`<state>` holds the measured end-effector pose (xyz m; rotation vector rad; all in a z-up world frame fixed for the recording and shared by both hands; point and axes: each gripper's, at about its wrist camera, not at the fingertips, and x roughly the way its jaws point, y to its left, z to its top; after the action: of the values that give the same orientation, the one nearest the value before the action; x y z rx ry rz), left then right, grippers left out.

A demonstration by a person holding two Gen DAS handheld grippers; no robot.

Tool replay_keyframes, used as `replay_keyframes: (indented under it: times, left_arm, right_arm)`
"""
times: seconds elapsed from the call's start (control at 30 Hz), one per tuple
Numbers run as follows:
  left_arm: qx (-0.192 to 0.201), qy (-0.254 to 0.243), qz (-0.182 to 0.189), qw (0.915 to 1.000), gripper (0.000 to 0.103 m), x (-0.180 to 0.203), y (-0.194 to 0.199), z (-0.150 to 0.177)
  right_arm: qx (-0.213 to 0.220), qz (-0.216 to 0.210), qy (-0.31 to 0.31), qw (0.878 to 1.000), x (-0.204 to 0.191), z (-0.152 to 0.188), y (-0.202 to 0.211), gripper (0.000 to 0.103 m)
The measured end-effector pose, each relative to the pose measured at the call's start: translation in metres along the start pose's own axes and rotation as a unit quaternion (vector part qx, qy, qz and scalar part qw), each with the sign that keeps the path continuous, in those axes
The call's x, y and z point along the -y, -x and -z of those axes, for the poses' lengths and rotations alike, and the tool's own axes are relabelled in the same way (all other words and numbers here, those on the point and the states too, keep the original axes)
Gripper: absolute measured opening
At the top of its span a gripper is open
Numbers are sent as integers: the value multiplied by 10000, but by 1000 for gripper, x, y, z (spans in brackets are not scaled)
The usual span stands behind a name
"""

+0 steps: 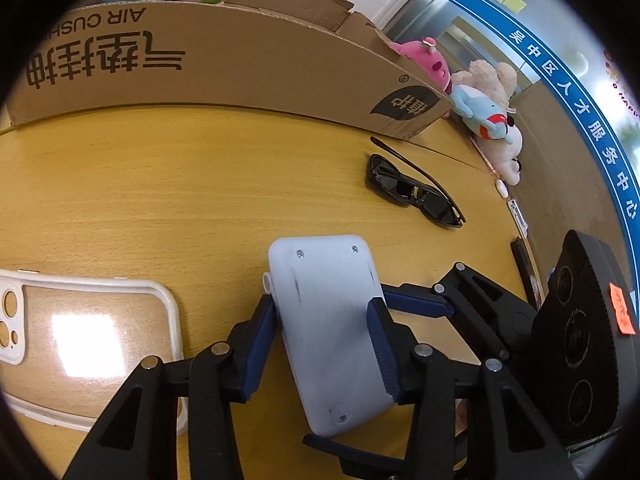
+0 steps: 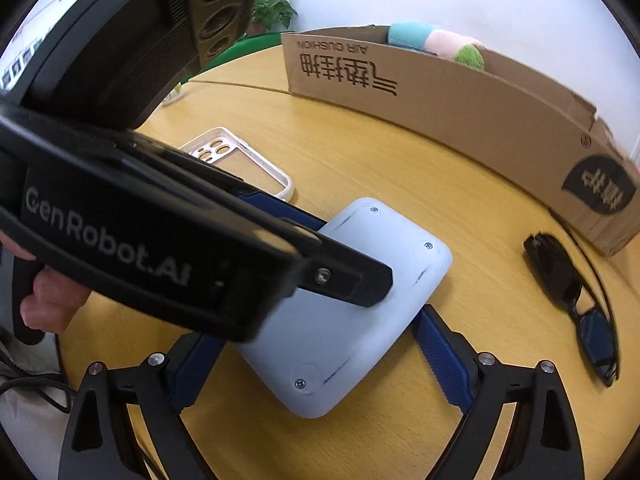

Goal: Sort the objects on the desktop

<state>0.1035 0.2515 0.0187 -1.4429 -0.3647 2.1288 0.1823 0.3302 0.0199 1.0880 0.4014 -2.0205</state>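
A pale blue-white flat device (image 1: pixel 332 328) lies on the wooden table. My left gripper (image 1: pixel 326 312) is shut on it, blue pads against both long sides. In the right wrist view the same device (image 2: pixel 352 320) sits between my right gripper's spread fingers; the right gripper (image 2: pixel 320 348) is open around it, not touching. The left gripper's black body (image 2: pixel 160 240) crosses over the device. A clear phone case (image 1: pixel 92 336) lies left of the device, also in the right wrist view (image 2: pixel 244 164). Black sunglasses (image 1: pixel 412 192) lie to the right, also in the right wrist view (image 2: pixel 576 304).
A long cardboard box (image 1: pixel 224 64) holding plush toys stands along the table's far side, also in the right wrist view (image 2: pixel 460 104). More plush toys (image 1: pixel 488 108) sit by its right end. The right gripper's body (image 1: pixel 580 340) is close at the right. The table edge (image 1: pixel 516 216) runs right.
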Motion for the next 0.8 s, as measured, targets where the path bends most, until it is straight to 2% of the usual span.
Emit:
replay_keyframes:
  times: [0.17,0.37,0.5,0.67,0.8]
  left_arm:
    - [59,-8,-2,10000,45,3,-3,-1]
    - [104,11,45,9999,42,0,1,1]
    - [278,-161,-59,9995,41,7,9,-3]
    - [544,-344,-123,9979,41,19,21,-16]
    - [795,-440,-134,9958,41,24,33,-31]
  right_arm:
    - [-89,111,142,9998,7,1,-1,96]
    - [-113,223,298,9992,4,-2,-3,93]
    - [16,105,93,9999,13,-4,4,92]
    - [220,184,121,9995,12,-5,20,92]
    - [408,325,226,9984,14,-20,32,92]
